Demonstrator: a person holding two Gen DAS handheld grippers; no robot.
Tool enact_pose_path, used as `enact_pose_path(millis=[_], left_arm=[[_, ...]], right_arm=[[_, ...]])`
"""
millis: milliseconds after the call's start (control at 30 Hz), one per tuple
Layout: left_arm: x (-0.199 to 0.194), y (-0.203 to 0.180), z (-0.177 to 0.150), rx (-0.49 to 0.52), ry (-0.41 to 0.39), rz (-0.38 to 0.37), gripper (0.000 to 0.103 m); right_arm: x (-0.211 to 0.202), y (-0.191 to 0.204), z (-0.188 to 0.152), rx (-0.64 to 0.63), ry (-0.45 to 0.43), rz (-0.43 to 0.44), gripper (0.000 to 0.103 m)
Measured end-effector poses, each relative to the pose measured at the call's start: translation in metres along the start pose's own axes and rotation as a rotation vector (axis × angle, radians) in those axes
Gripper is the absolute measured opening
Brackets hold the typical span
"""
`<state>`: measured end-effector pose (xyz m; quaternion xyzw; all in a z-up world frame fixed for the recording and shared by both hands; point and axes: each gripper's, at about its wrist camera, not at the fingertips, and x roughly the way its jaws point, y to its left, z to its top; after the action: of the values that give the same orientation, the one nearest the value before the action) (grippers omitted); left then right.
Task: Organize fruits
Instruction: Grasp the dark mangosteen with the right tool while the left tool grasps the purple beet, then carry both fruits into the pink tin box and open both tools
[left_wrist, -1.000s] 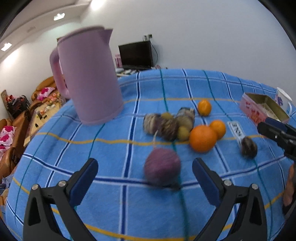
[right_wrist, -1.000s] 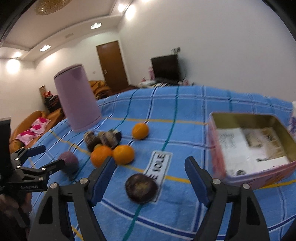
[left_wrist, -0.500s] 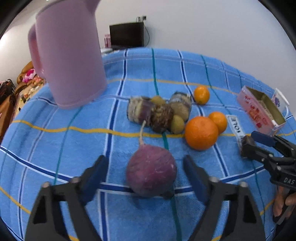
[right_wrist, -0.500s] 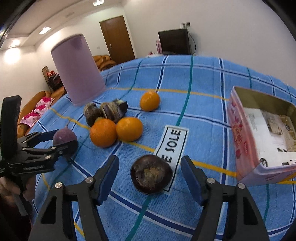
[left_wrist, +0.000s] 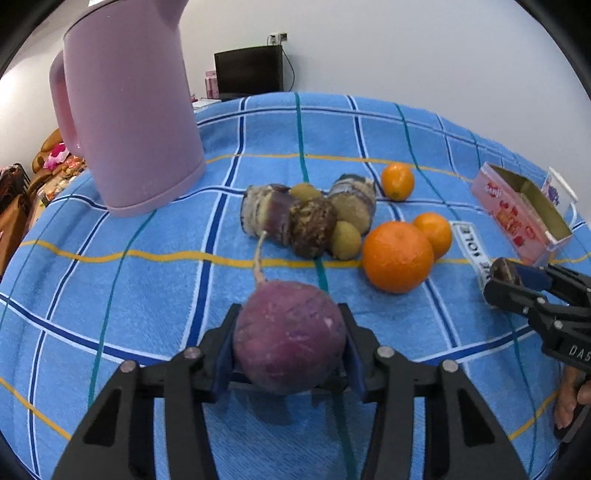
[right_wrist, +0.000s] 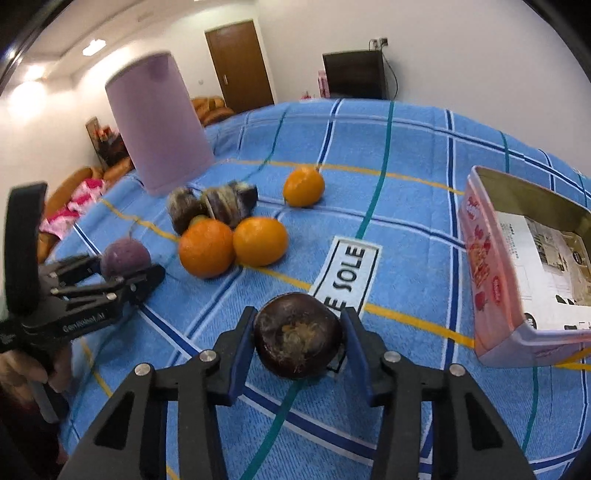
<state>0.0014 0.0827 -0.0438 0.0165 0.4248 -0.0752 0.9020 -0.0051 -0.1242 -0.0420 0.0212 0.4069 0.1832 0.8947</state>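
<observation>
My left gripper (left_wrist: 290, 350) is shut on a round purple root (left_wrist: 290, 338) with a thin tail, low over the blue checked cloth (left_wrist: 147, 295). My right gripper (right_wrist: 297, 341) is shut on a dark brown round fruit (right_wrist: 297, 345). In the right wrist view the left gripper (right_wrist: 125, 273) holds the purple root (right_wrist: 123, 256) at the left. In the left wrist view the right gripper (left_wrist: 508, 280) holds the dark fruit (left_wrist: 500, 269) at the right. A big orange (left_wrist: 397, 256), two smaller oranges (left_wrist: 434, 229) (left_wrist: 397, 181) and a pile of brown and green fruits (left_wrist: 310, 218) lie between.
A tall pink kettle (left_wrist: 129, 107) stands at the back left. An open pink tin box (right_wrist: 524, 269) with paper inside sits at the right. A white label reading SOLE (right_wrist: 349, 277) is on the cloth. A person's hand (right_wrist: 22, 373) holds the left gripper's handle.
Both grippers moved forward and down and closed: the left on the purple root, the right on the dark brown fruit. Both were open around them before.
</observation>
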Motion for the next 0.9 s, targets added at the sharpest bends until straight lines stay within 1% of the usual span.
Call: enact_pose_path(millis=[100,200,267,400,500,533,767,900], left_arm=[[-0.014,-0.008,0.005,0.007,-0.044,-0.021,0.051],[-0.029,-0.024,0.014,0.030,-0.101,-0.037,0.051],[-0.036,-0.038,0.022,0.048,-0.135,-0.052,0.051],[-0.040,-0.067,0.038,0.075,-0.167,-0.089,0.051],[-0.042,-0.092,0.048,0.101,-0.193,-0.131,0.051],[-0.041,-0.103,0.052,0.115,-0.206,-0.139,0.051],[-0.030,-0.168,0.073,0.182,-0.246,-0.208,0.051],[-0.023,-0.205,0.081,0.218,-0.250,-0.243,0.051]], right_arm=[[-0.015,-0.004,0.002,0.001,-0.074,-0.003,0.048],[-0.033,-0.012,0.006,0.026,-0.155,0.019,0.048],[-0.046,-0.016,0.009,0.028,-0.207,0.012,0.048],[-0.073,-0.033,0.010,0.020,-0.313,-0.062,0.048],[-0.088,-0.055,0.010,0.031,-0.368,-0.151,0.048],[-0.092,-0.065,0.009,0.041,-0.380,-0.191,0.048],[-0.113,-0.137,0.004,0.154,-0.398,-0.368,0.048],[-0.120,-0.171,-0.001,0.215,-0.388,-0.415,0.048]])
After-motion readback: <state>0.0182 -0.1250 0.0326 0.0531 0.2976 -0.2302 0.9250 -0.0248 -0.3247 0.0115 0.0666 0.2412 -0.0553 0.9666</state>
